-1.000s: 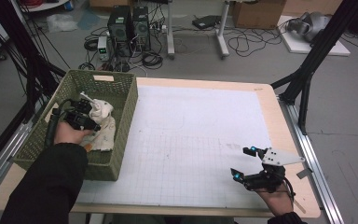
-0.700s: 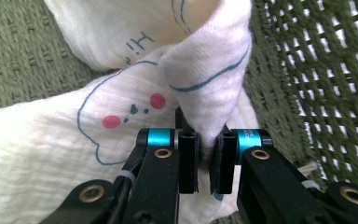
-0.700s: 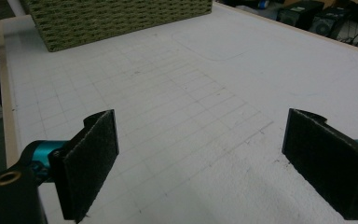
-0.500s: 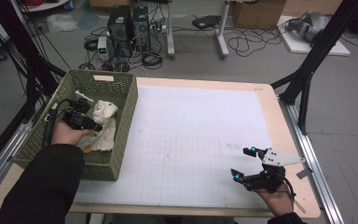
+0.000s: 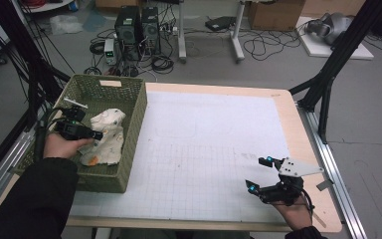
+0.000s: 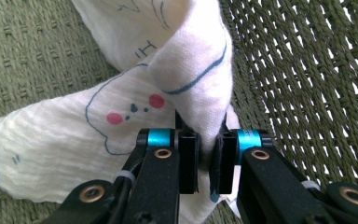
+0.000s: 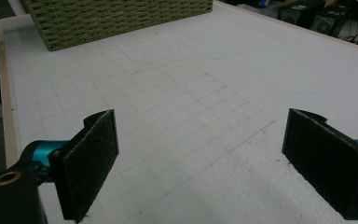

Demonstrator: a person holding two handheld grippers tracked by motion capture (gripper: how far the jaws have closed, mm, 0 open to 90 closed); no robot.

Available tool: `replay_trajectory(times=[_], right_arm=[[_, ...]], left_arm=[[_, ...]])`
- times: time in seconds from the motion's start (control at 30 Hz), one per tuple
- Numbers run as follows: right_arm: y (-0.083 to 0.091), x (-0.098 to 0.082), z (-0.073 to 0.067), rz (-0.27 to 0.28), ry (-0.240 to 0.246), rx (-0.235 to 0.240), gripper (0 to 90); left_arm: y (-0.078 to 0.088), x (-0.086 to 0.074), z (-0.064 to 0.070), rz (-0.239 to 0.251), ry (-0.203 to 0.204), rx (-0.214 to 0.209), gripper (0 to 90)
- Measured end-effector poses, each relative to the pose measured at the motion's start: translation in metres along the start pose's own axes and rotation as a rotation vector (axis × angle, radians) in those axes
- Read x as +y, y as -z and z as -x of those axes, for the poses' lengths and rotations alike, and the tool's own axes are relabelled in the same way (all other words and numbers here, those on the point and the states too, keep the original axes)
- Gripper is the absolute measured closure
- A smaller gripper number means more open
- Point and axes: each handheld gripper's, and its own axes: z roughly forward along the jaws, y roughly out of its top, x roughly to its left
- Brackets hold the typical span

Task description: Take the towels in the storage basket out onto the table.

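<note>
A white cloth (image 5: 105, 135) printed with small cartoon faces lies bunched in the green woven basket (image 5: 132, 104) at the table's left. My left gripper (image 5: 98, 135) is inside the basket, shut on a raised fold of that cloth (image 6: 191, 88); the pads pinch the fabric between them, and the cloth drapes down to the basket floor. My right gripper (image 5: 259, 173) rests low over the white gridded mat near the front right corner. Its jaws stand wide apart with nothing between the pads (image 7: 91, 156).
The basket's near wall (image 7: 116, 18) stands at the far end of the mat as seen from the right gripper. The white mat (image 5: 209, 144) covers most of the wooden tabletop. Computers, cables and black frame legs lie on the floor beyond the table.
My left gripper has lifted and drawn slightly toward the basket's left side with the cloth fold in it, pulling the cloth up. The right gripper has stayed still.
</note>
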Motion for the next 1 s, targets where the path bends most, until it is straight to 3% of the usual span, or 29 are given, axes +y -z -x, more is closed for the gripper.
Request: replay_trajectory(times=[0.53,0.7,1.0], right_arm=[[0.0,0.0,0.0,0.0,-0.003,0.003,9.8],[0.0,0.0,0.001,0.004,-0.003,0.0,9.8],[0.0,0.001,0.001,0.01,-0.006,0.0,9.8]], left_arm=[[0.012,-0.002,0.0,0.058,0.022,-0.088,84.2],[0.018,-0.004,-0.001,0.103,0.037,-0.145,84.3],[0.026,-0.007,-0.003,0.154,0.06,-0.21,84.4]])
